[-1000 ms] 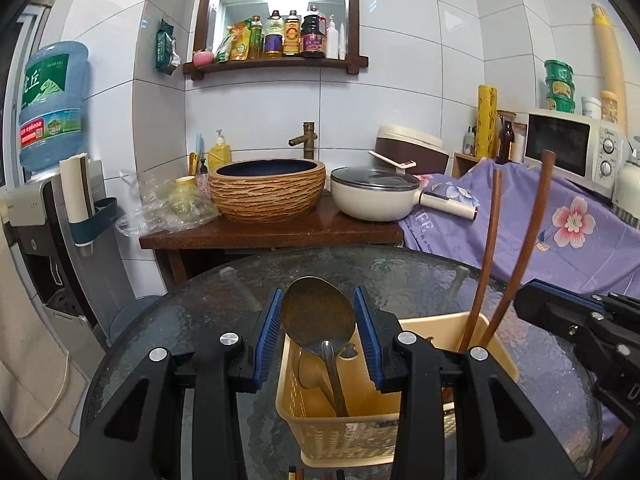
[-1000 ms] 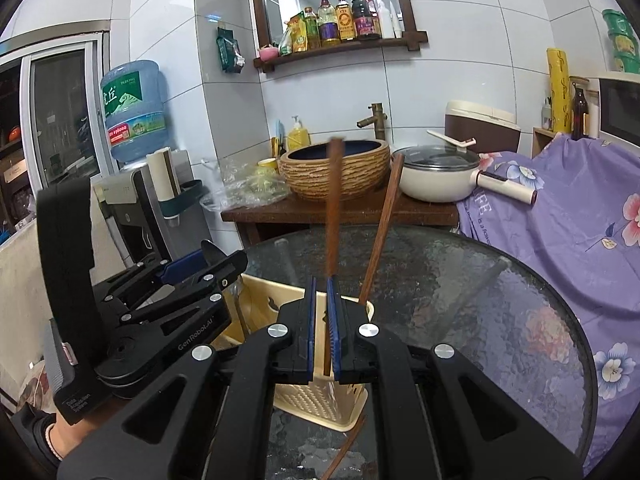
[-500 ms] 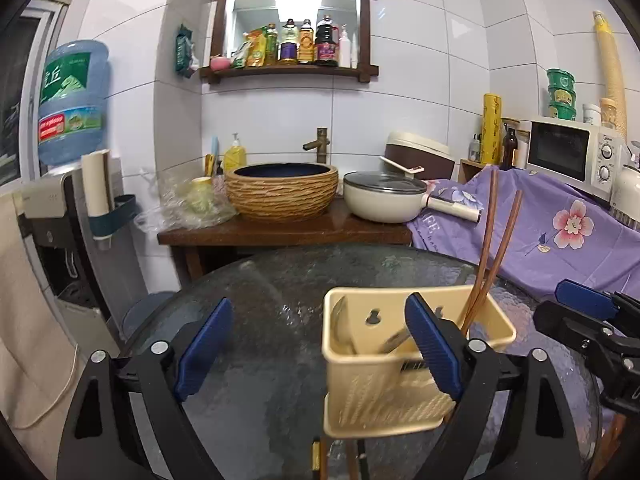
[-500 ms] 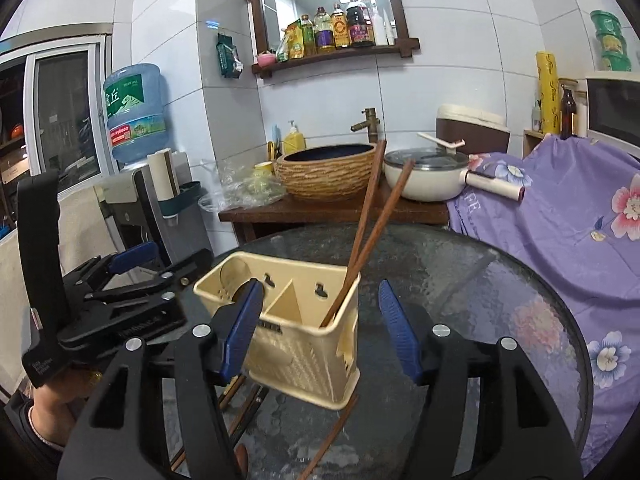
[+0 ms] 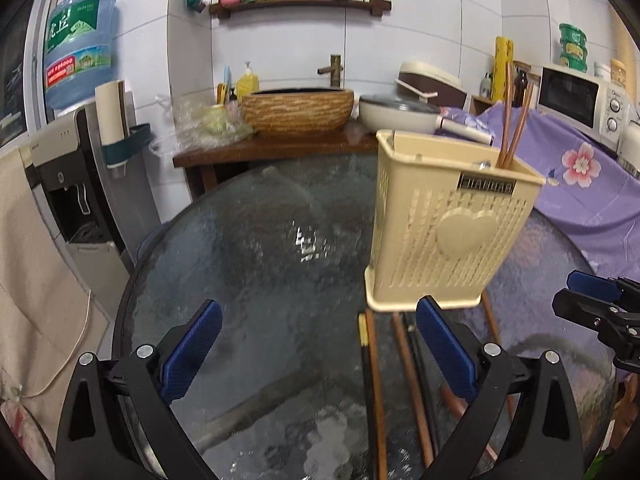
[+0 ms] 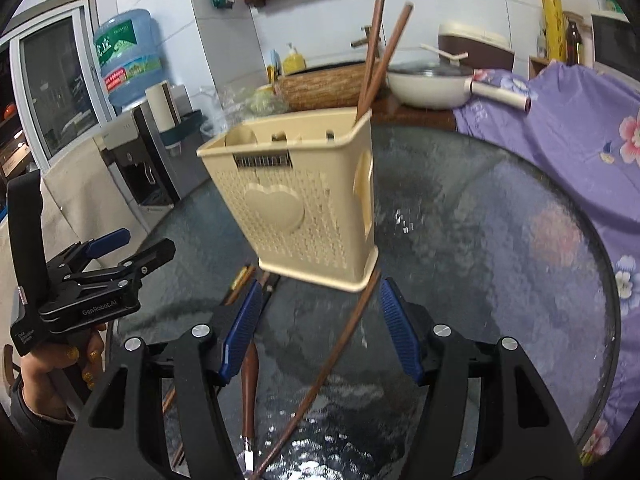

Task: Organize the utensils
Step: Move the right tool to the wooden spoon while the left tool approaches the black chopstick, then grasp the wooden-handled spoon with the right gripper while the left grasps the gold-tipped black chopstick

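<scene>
A cream plastic utensil holder (image 5: pixel 448 220) with a heart on its front stands on the round glass table (image 5: pixel 260 264); it also shows in the right wrist view (image 6: pixel 300 204). Two brown chopsticks (image 6: pixel 376 60) stand in its right compartment, also seen in the left wrist view (image 5: pixel 514 120). Several loose chopsticks (image 5: pixel 376 392) lie on the glass in front of it; one brown chopstick (image 6: pixel 332 364) and a wooden-handled utensil (image 6: pixel 249 380) lie between my right fingers. My left gripper (image 5: pixel 318 354) is open and empty. My right gripper (image 6: pixel 320 328) is open and empty, low over the loose utensils.
Behind the table a wooden counter (image 5: pixel 280 146) carries a woven basin (image 5: pixel 298 110) and a white pan (image 5: pixel 400 114). A purple floral cloth (image 5: pixel 580 184) covers the right side, with a microwave (image 5: pixel 580 104). A water dispenser (image 5: pixel 76 168) stands at the left.
Both grippers have opened and pulled back and down from the holder. The spoon and the chopstick they held now sit in the holder. Loose chopsticks on the table have come into view.
</scene>
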Available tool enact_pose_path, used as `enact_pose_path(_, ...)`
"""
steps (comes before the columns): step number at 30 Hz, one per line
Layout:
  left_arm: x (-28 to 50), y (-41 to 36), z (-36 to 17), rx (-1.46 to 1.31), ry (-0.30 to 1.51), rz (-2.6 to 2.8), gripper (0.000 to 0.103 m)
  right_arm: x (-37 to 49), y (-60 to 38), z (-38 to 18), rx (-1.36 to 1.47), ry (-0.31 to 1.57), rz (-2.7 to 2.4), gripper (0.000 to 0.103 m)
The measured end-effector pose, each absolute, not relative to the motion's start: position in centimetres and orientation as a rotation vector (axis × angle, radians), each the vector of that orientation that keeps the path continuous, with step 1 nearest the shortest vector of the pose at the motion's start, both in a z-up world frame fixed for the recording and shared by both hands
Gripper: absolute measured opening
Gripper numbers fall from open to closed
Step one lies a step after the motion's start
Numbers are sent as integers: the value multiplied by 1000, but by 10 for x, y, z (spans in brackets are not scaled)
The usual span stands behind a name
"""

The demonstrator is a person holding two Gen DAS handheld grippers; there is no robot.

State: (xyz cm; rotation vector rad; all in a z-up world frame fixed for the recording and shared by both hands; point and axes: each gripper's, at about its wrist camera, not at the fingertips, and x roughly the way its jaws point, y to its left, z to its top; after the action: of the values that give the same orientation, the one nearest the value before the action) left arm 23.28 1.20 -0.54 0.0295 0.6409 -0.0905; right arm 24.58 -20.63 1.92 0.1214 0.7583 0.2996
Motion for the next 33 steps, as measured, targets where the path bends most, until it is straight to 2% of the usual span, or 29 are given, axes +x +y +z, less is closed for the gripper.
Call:
enact_pose_path(16,223,33,-51,18,769,-78,93,227,-164,-18,32,879,420,61)
enact_pose_path(18,223,31,-53,22,779,-90,88,226,-154,-21,6,896,441,58)
enact_pose_path(22,224,24,-57,42,801,-116,80,229,-137,-32,-26,948,460,47)
enact_pose_path(24,225,19,-59,56,811,-128,74,231,-131,-37,-36,967,461,45)
enact_pose_path(27,228,15,-63,68,832,-141,66,233,-126,-43,-51,990,452,37)
enact_pose_path(33,235,11,-65,56,852,-159,61,234,-122,-47,-62,995,446,34)
